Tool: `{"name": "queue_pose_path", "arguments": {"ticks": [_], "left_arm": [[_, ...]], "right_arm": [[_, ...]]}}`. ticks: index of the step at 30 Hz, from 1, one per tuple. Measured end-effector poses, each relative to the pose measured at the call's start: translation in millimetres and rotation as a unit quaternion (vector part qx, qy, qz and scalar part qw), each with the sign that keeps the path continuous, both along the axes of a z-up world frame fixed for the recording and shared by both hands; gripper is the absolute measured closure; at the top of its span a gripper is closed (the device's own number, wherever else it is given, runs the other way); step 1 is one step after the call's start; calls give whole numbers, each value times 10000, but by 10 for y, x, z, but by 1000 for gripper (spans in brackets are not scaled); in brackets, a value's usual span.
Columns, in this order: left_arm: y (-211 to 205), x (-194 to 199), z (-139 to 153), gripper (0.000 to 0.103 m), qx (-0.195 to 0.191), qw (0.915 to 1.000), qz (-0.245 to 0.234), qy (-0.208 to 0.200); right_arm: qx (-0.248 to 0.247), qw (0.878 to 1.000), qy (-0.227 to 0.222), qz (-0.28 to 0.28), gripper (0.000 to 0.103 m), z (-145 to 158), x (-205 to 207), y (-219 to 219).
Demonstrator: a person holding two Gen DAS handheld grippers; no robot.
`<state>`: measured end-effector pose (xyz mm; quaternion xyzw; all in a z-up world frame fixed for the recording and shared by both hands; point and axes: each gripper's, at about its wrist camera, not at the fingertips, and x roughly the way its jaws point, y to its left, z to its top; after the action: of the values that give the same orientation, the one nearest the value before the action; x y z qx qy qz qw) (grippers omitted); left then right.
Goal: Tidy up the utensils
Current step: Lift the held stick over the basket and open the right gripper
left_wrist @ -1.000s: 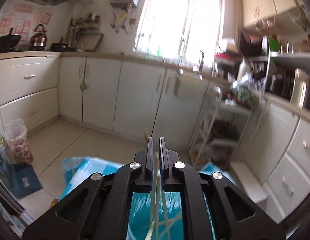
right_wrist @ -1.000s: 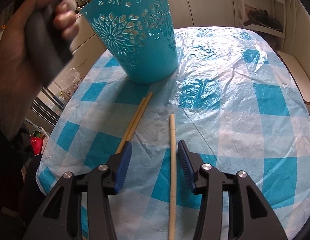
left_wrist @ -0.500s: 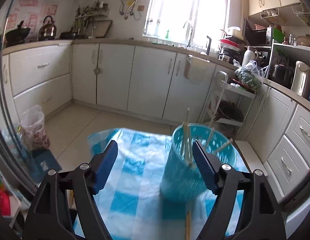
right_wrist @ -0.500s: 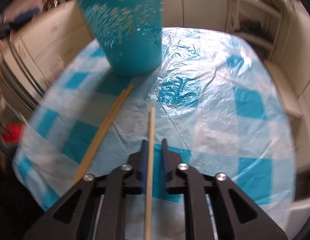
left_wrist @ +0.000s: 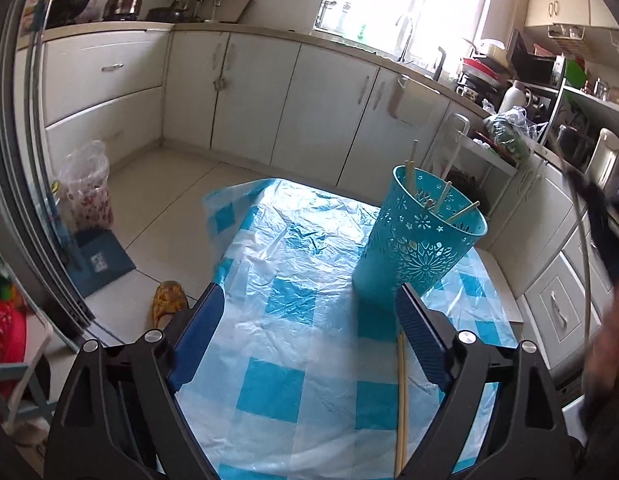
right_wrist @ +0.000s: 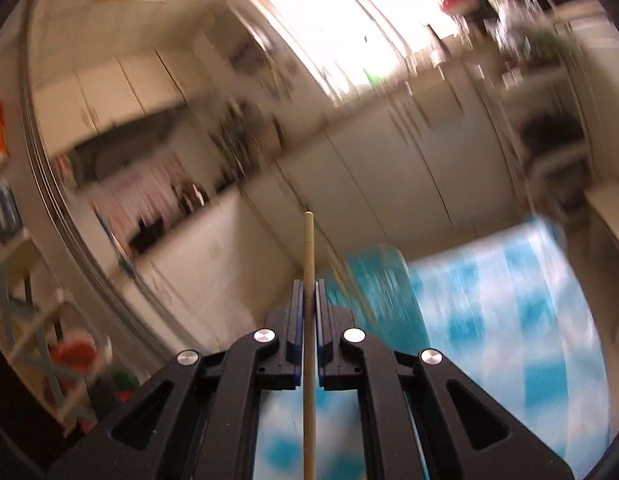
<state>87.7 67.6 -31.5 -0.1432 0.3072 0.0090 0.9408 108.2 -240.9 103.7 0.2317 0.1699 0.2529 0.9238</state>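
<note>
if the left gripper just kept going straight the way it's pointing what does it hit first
Probably the checked tablecloth: the open left gripper points down at bare cloth between its fingers. The teal basket stands off to the right of that line and the chopsticks lie by the right finger, though depth is hard to judge.

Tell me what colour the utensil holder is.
Turquoise, with cut-out flower patterns; the holder shows best in the left wrist view.
</note>
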Motion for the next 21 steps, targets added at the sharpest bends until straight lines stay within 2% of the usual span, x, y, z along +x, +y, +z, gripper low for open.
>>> {"name": "queue_pose_path", "arguments": {"ticks": [3, 6, 11, 16, 19, 21], "left_arm": [[-51, -31, 47, 20, 37, 9999, -46, -93], [-101, -6, 102, 19, 33, 9998, -109, -152], [-122, 42, 46, 19, -51, 9998, -167, -87], [-99, 80, -47, 19, -153, 9998, -147, 51], [-80, 79, -50, 19, -184, 9997, -117, 77], [-71, 44, -26, 19, -181, 9998, -88, 40]], "right_arm": [[143, 9986, -449, -255, 97, 145, 291, 180], [102, 9963, -607, -601, 97, 96, 572, 295], [-247, 9949, -327, -922, 97, -245, 927, 441], [-626, 9951, -76, -755, 95, -493, 849, 506], [-924, 9939, -24, -607, 81, -547, 691, 541], [-1014, 9935, -33, -517, 80, -534, 532, 518]]}}
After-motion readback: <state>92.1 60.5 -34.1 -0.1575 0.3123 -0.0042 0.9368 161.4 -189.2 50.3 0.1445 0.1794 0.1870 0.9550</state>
